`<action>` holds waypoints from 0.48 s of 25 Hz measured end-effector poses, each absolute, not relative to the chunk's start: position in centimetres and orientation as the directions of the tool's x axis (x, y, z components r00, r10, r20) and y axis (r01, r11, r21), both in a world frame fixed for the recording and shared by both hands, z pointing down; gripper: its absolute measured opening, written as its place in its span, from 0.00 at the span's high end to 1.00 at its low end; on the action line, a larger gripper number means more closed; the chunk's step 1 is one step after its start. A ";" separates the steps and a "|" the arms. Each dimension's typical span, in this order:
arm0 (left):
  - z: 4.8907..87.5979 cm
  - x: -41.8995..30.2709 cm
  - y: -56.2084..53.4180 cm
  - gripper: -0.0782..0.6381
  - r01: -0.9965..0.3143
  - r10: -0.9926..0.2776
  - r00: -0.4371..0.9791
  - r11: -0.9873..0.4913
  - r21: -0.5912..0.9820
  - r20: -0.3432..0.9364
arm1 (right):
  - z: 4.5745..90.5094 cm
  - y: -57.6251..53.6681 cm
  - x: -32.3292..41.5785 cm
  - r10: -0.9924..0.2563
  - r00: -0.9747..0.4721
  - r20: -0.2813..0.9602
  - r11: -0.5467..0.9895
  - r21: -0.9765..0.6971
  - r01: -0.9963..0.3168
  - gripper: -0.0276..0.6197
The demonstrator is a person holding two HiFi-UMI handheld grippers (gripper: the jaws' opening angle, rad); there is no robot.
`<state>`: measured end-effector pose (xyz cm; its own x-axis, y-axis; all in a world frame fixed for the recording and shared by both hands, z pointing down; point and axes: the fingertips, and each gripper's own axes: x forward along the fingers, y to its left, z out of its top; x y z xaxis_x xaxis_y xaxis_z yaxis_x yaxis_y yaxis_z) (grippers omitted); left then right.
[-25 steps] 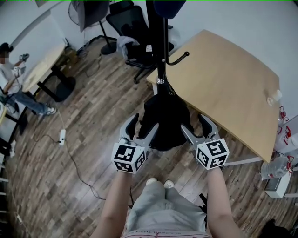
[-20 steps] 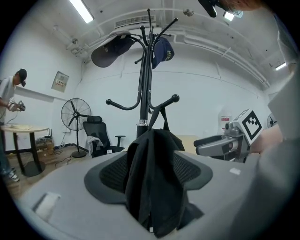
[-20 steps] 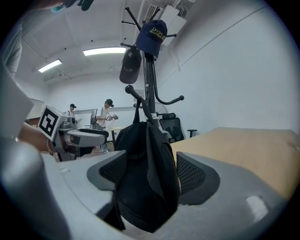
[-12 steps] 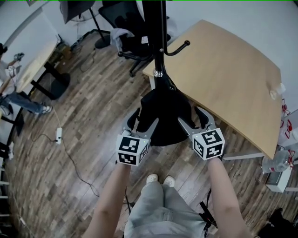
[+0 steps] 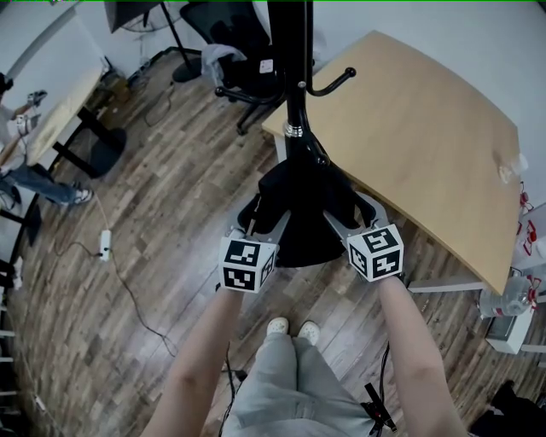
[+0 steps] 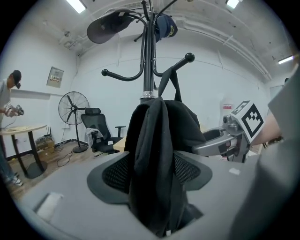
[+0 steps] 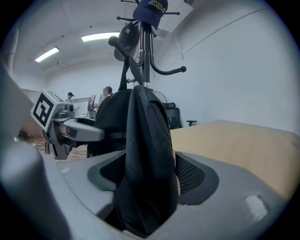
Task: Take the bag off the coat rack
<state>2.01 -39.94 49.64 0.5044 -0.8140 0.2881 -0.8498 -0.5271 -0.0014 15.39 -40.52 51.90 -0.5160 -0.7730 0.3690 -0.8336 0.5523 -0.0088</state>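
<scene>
A light wooden worktop [image 5: 426,145] stood at right on plank flooring [image 5: 153,222]. A black office chair [image 5: 223,21], with a pale cloth [image 5: 213,61] draped on it, stood behind. A white power strip [image 5: 104,253] and its cable [image 5: 128,294] lay on the floor at left. A pedestal fan [image 6: 73,108] stood by the wall.
</scene>
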 end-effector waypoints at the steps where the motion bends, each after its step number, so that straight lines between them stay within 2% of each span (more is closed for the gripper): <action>1: 49.9 2.2 -40.1 0.48 -0.847 -0.811 0.507 -0.532 -0.007 0.292 | 52.0 -40.7 15.4 -0.775 -0.515 0.365 0.550 -0.010 -0.835 0.48; 7: 51.7 2.5 -41.0 0.53 -0.852 -0.814 0.482 -0.522 -0.044 0.324 | 53.8 -41.3 15.3 -0.771 -0.498 0.397 0.551 0.025 -0.834 0.48; 12: 52.5 1.9 -41.6 0.57 -0.867 -0.836 0.461 -0.495 -0.048 0.297 | 55.7 -41.6 15.7 -0.763 -0.493 0.418 0.551 0.024 -0.834 0.54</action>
<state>1.93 -41.55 52.53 0.4610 -0.8360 0.2974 -0.8673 -0.4954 -0.0482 15.66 -41.64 55.75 -0.4927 -0.7633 0.4179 -0.8339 0.5514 0.0240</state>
